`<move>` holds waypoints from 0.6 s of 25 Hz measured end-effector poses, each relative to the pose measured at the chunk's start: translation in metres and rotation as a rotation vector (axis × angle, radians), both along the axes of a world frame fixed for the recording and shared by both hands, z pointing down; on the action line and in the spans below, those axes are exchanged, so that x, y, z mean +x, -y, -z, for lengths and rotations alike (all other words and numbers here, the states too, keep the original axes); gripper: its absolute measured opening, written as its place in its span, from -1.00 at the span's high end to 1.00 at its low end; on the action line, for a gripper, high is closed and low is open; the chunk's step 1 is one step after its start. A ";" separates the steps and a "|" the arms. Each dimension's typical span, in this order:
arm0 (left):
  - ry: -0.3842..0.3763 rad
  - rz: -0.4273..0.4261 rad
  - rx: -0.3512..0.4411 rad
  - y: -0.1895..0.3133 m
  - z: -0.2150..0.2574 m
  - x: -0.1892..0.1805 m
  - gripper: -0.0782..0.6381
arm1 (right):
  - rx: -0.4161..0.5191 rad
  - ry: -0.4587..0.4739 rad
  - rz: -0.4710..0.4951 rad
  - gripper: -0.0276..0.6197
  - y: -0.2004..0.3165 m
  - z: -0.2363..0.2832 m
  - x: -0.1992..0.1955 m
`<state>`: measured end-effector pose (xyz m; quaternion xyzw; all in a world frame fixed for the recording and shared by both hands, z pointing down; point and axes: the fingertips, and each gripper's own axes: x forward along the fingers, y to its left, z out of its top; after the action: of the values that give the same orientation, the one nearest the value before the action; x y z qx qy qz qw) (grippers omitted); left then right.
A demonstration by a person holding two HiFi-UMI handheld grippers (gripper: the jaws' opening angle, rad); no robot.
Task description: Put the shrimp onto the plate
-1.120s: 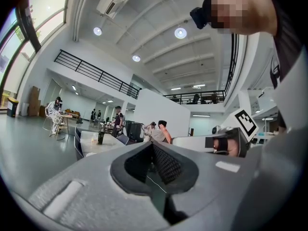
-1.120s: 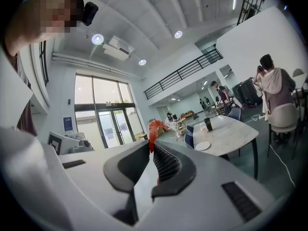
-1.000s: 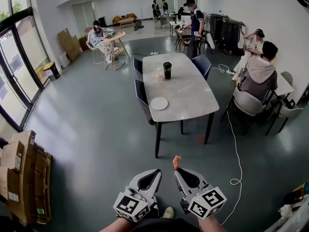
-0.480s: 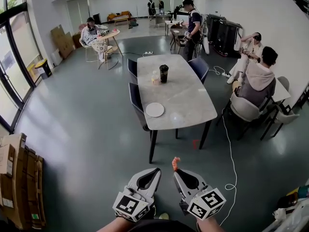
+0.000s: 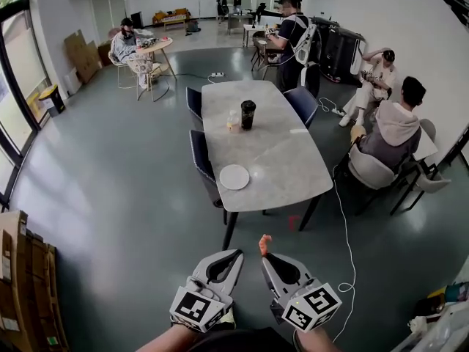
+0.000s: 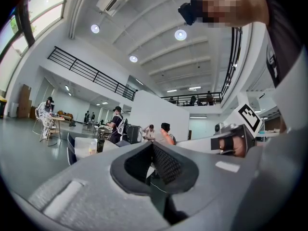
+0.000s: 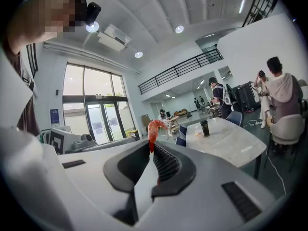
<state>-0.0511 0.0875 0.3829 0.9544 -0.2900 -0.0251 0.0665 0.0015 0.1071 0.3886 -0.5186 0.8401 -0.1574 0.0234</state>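
Observation:
A small orange-red shrimp [image 5: 264,243] sticks up from the tips of my right gripper [image 5: 267,256], which is shut on its tail; in the right gripper view the shrimp [image 7: 154,130] curls above the closed jaws. My left gripper [image 5: 236,254] is beside it, shut with nothing between its tips [image 6: 152,146]. Both grippers are held low, above the grey floor, short of the table. A round white plate [image 5: 234,177] lies near the front left corner of the marble table [image 5: 286,160].
On the table's far part stand a dark cup [image 5: 248,114] and a small glass [image 5: 233,120]. Blue chairs [image 5: 199,152] line its left side. People sit at the right [image 5: 396,127] and one stands behind [image 5: 292,39]. A white cable [image 5: 348,248] trails over the floor.
The view has moved closer to the table, which now sits nearer and more centred. Both grippers keep their places in the view, with the shrimp still held.

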 end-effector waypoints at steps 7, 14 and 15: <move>0.003 -0.019 -0.001 0.048 -0.006 -0.009 0.76 | -0.023 -0.012 -0.030 0.83 0.047 -0.004 -0.010; 0.010 -0.003 -0.006 0.086 -0.011 -0.003 0.76 | -0.023 -0.041 -0.010 0.83 0.088 -0.010 0.000; 0.010 0.004 -0.008 0.093 -0.011 -0.001 0.76 | -0.021 -0.044 -0.004 0.83 0.096 -0.011 0.004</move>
<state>-0.0517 -0.0060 0.3935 0.9536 -0.2924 -0.0191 0.0690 0.0054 0.0107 0.3991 -0.5236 0.8377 -0.1550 -0.0002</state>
